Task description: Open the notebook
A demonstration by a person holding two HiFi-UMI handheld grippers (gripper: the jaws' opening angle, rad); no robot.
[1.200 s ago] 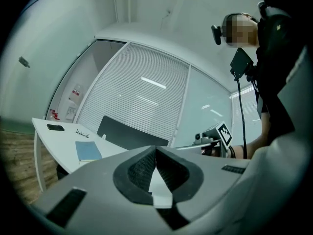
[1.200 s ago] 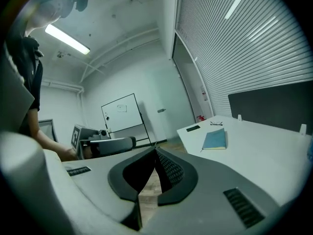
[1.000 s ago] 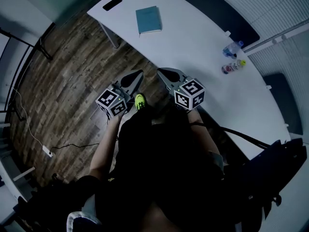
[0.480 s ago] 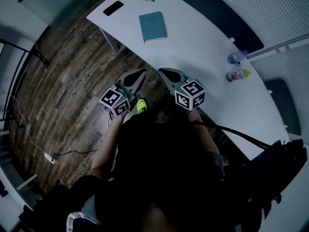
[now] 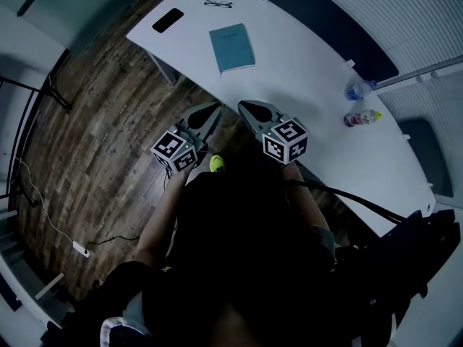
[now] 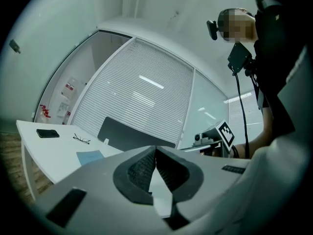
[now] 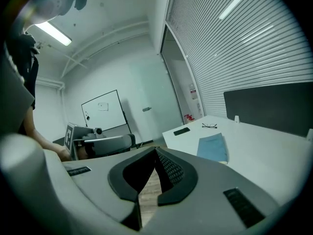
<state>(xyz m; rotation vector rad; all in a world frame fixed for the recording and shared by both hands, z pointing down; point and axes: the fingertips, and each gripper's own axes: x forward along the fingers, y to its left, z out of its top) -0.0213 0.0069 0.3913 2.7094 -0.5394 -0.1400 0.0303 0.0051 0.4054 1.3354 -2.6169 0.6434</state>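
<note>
The task has not really begun: the notebook (image 5: 232,47) lies shut and flat on the white table (image 5: 304,85), cover up, near the table's far end, with a phone (image 5: 168,20) and glasses (image 5: 218,3) beyond it and two bottles (image 5: 359,103) well apart to its right. Neither tool touches it. The left gripper (image 5: 205,118) and the right gripper (image 5: 255,113) are held side by side in front of the person, over the wood floor (image 5: 94,121) just short of the table's near edge, both pointing toward the notebook and well apart from it. Each gripper's own view shows its jaws together at the tips with nothing between them, only table or floor seen through the gap behind. Everything is left to do, by my reading: reach the notebook, part one pair of jaws, catch the cover's free edge, likely steady the book with the other tool, and swing the cover over. As for writing, little can be read. The cover is plain blue-green with no title I can make out. The cubes (image 5: 285,140) carry black-and-white square patterns, not words. The bottles' labels are too small to read, and the whiteboard (image 7: 101,111) in the right gripper view bears faint marks that are also illegible.
</note>
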